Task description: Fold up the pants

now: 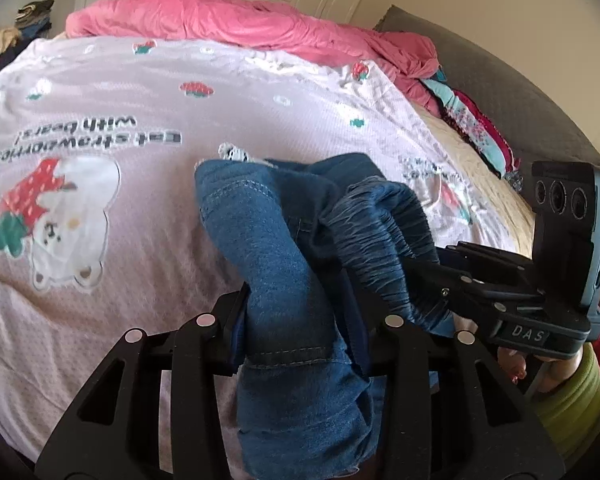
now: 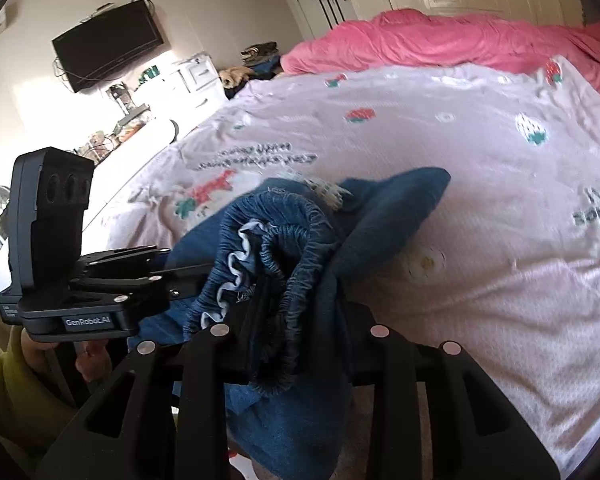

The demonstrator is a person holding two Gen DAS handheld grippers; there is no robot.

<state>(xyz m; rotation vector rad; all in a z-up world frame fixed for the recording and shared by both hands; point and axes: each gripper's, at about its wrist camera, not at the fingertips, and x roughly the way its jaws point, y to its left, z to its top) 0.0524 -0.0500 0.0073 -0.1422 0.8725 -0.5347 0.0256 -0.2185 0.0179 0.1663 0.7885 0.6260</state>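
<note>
Blue denim pants [image 1: 284, 248] with a gathered elastic waistband [image 2: 284, 240] are bunched and held above a pale pink bedspread. My left gripper [image 1: 296, 320] is shut on a fold of the denim near a stitched hem. My right gripper [image 2: 296, 312] is shut on the waistband. The two grippers are close together, side by side. The right gripper shows in the left wrist view [image 1: 452, 280], and the left gripper shows in the right wrist view [image 2: 180, 276], each clamped on the cloth. The fingertips are mostly hidden by fabric.
The pink bedspread [image 1: 140, 184] with strawberry and bear prints covers the bed. A rumpled pink duvet [image 1: 228, 20] lies at the far side. Patterned clothes [image 1: 472, 128] lie along the grey headboard. A wall TV [image 2: 108, 44] and a cluttered desk are to the left.
</note>
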